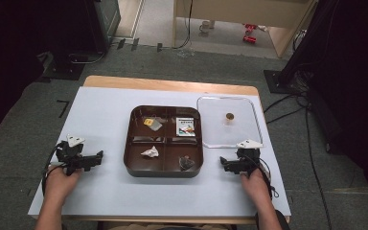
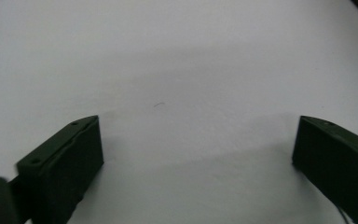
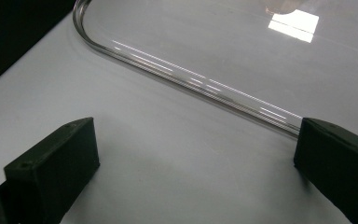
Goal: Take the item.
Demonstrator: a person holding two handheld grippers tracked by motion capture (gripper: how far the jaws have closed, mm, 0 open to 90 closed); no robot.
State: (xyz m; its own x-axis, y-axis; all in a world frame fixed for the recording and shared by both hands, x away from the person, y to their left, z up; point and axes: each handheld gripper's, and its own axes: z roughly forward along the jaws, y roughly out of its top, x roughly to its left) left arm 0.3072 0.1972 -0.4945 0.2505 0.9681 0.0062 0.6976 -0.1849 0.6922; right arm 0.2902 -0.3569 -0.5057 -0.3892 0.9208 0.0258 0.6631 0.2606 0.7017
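Observation:
A dark brown tray (image 1: 163, 172) with four compartments sits mid-table. Its far left compartment holds a yellow and grey packet (image 1: 152, 123), its far right a printed packet (image 1: 186, 126). The near left has a crumpled white scrap (image 1: 150, 152), the near right a dark crumpled piece (image 1: 186, 163). My left gripper (image 1: 99, 155) rests on the table left of the tray, pointing at it, open (image 2: 198, 128) over bare white surface. My right gripper (image 1: 223, 163) lies right of the tray, open (image 3: 196, 128) with nothing between its jaws.
A clear square lid (image 1: 215, 129) with a small brown knob (image 1: 229, 116) lies flat at the tray's right; its rim (image 3: 191, 79) runs just beyond my right gripper's jaws. The white table cover (image 1: 105, 115) spreads around both grippers. Cables and stands stand on the floor beyond.

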